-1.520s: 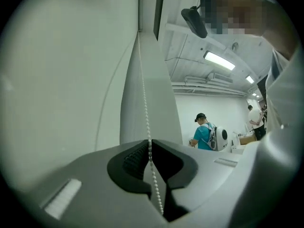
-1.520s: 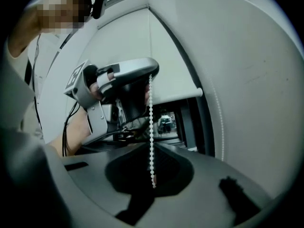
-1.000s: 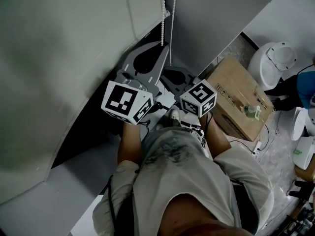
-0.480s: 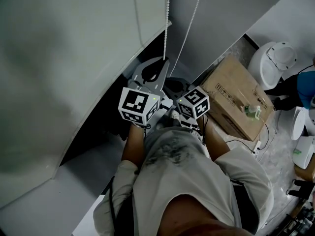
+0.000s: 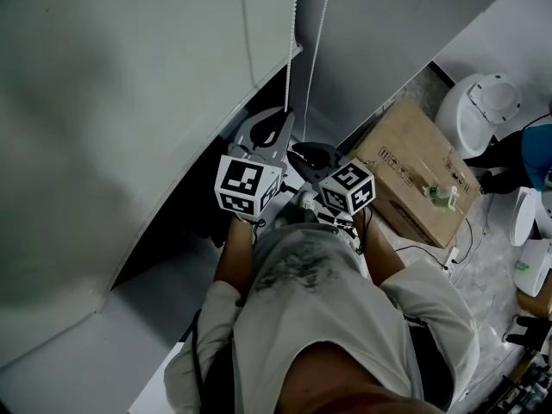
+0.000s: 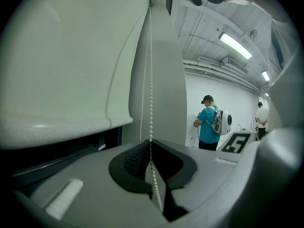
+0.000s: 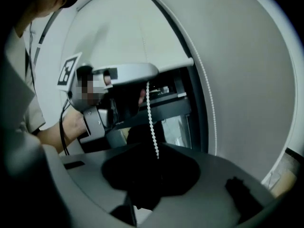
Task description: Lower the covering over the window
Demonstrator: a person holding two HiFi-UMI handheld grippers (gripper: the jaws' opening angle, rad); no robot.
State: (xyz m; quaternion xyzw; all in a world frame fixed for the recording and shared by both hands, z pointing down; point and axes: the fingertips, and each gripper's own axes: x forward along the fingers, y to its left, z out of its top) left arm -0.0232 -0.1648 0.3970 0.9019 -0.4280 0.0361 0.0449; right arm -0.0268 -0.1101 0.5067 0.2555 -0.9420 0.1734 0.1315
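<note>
Both grippers have come lower vs. one sec ago, and the blind (image 5: 129, 102) came w/ them. Its bottom edge now sits a bit further down over the dark window opening (image 5: 172, 231). So the pull on the bead chain (image 5: 289, 80) did work, I think.

L gripper (image 5: 285, 117): fingers together, clamped on the chain. In the left gripper view the beads run straight down from the blind into the closed jaws and come out below. No change here.

R gripper (image 5: 306, 152): here is the change. Its jaws have just been opening and now stand a little apart. The chain hangs from the L gripper down btw them, but as far as I see in the right gripper view the pads do not press it any more.

Meaning for the task: one stroke of the pull looks to be at its end. The L gripper keeps the chain, so the blind should not creep back. The R gripper is letting go, prob. to take the chain higher up for the next stroke. The blind covers only the upper part and the window is open below its edge, so I judge several strokes remain. Risk: if the L gripper slips while the R gripper is free, the chain may run back.
</note>
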